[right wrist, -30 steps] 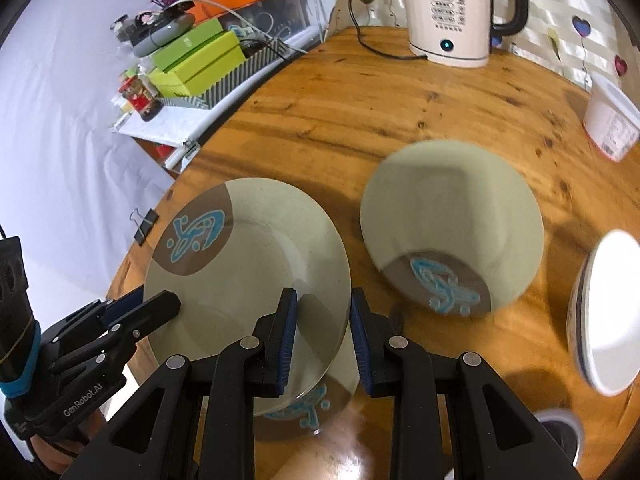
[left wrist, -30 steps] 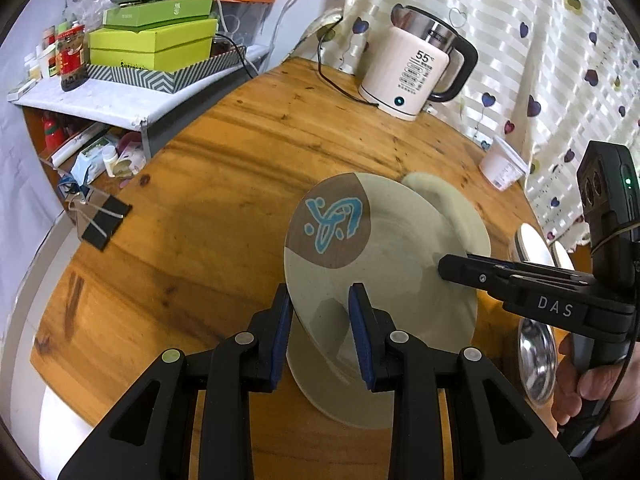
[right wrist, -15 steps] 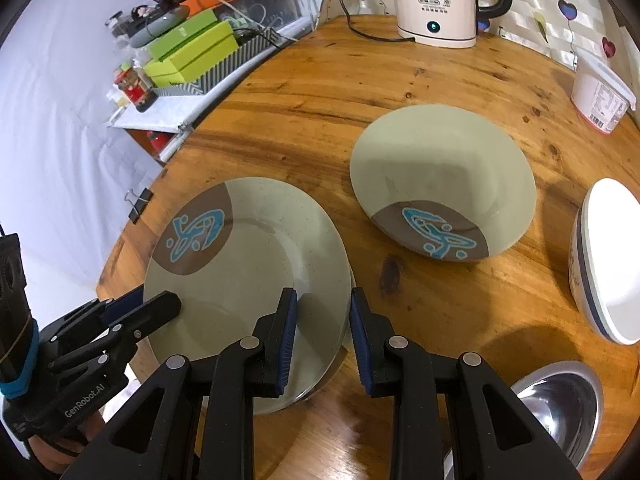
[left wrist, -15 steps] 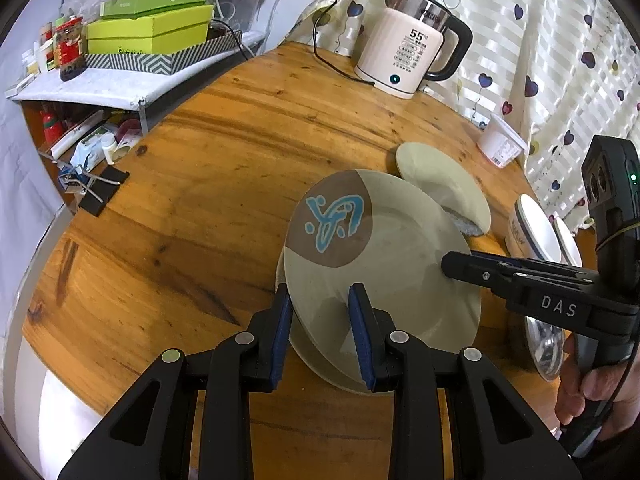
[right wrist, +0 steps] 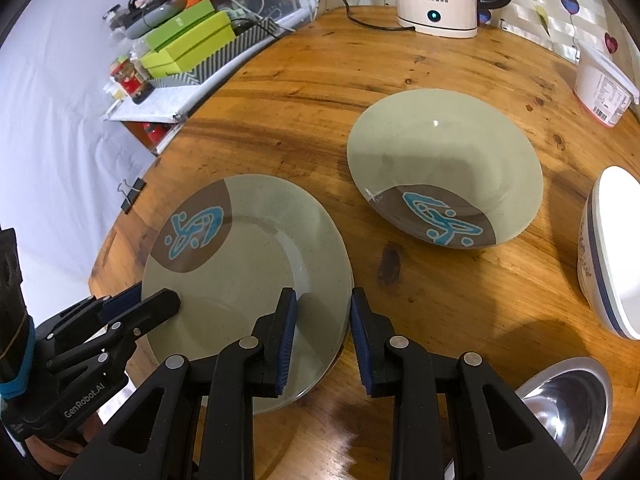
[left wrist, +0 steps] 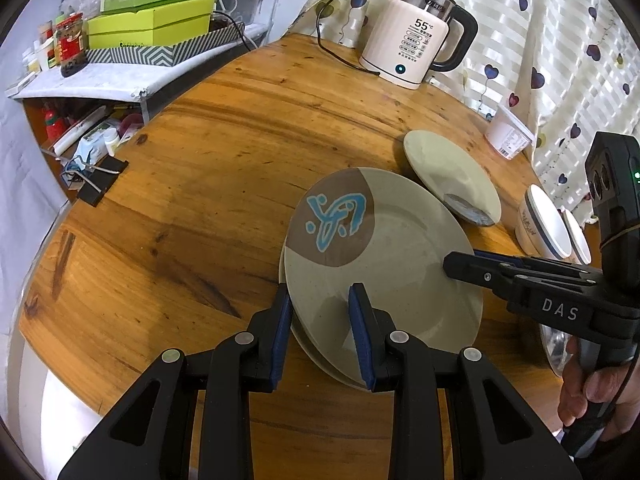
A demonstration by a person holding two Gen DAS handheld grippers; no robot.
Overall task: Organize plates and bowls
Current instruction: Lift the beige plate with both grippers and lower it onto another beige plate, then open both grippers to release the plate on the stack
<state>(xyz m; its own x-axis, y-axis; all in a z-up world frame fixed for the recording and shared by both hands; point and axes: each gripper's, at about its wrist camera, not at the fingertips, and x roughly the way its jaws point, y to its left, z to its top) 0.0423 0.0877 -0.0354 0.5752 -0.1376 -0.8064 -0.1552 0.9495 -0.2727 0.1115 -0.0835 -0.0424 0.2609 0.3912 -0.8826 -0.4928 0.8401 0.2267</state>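
A grey-green plate (left wrist: pixel 400 248) with a brown patch and a blue motif lies on a matching lower plate (left wrist: pixel 316 352), of which only a thin crescent shows. My left gripper (left wrist: pixel 320 320) is shut on the top plate's near rim, one finger over it and one outside. From the right, my right gripper (left wrist: pixel 452 262) clamps the opposite rim. In the right wrist view the same plate (right wrist: pixel 248 272) fills the lower left. There the right gripper (right wrist: pixel 323 332) is shut on its right edge and the left gripper (right wrist: pixel 168 300) bites its left edge.
A deep dish (right wrist: pixel 440 160) with the same motif sits behind on the round wooden table (right wrist: pixel 300 92). A white blue-rimmed bowl (right wrist: pixel 612 256) and a steel bowl (right wrist: pixel 568 404) stand at the right. A kettle (left wrist: pixel 416 48) and a white tub (left wrist: pixel 508 136) are at the far edge.
The plate held by both grippers has sunk onto the lower plate, which showed widely beneath it a second ago. Both grips stayed the same.
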